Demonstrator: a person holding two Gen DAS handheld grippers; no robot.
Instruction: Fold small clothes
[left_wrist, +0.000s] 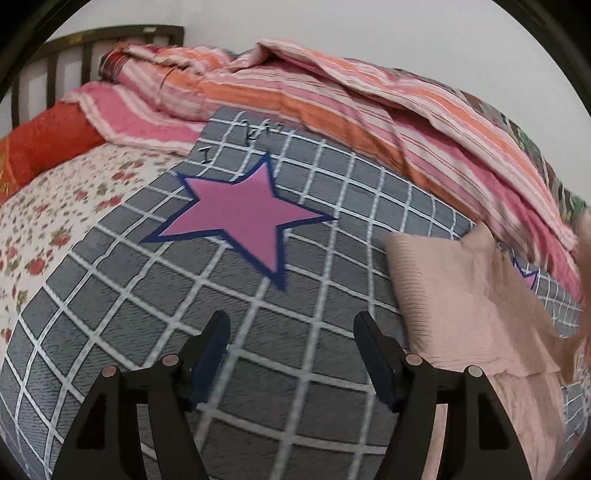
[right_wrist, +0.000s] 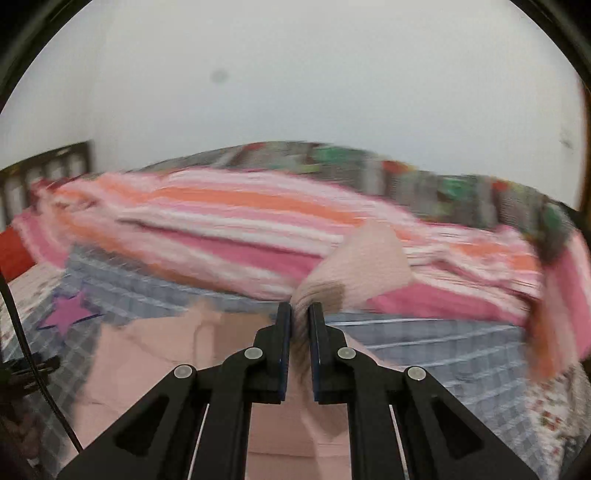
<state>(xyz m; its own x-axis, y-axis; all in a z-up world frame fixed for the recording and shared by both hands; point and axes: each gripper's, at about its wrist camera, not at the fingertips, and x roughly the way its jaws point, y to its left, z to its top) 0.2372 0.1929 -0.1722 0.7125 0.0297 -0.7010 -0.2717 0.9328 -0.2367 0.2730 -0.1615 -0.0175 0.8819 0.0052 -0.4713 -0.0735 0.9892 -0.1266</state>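
Note:
A small pale pink garment (left_wrist: 476, 306) lies on the grey checked mat (left_wrist: 258, 369) at the right, with one ribbed edge lifted. My left gripper (left_wrist: 291, 325) is open and empty above the mat, left of the garment. My right gripper (right_wrist: 300, 310) is shut on a bunched ribbed part of the pink garment (right_wrist: 365, 258) and holds it up, while the rest of the garment (right_wrist: 155, 354) lies below. The right wrist view is blurred.
A pink star (left_wrist: 240, 210) is printed on the mat. A striped pink and orange quilt (left_wrist: 332, 96) is heaped along the back. A red pillow (left_wrist: 44, 140) and dark headboard (left_wrist: 55, 55) stand at the left. A floral sheet (left_wrist: 55, 221) borders the mat.

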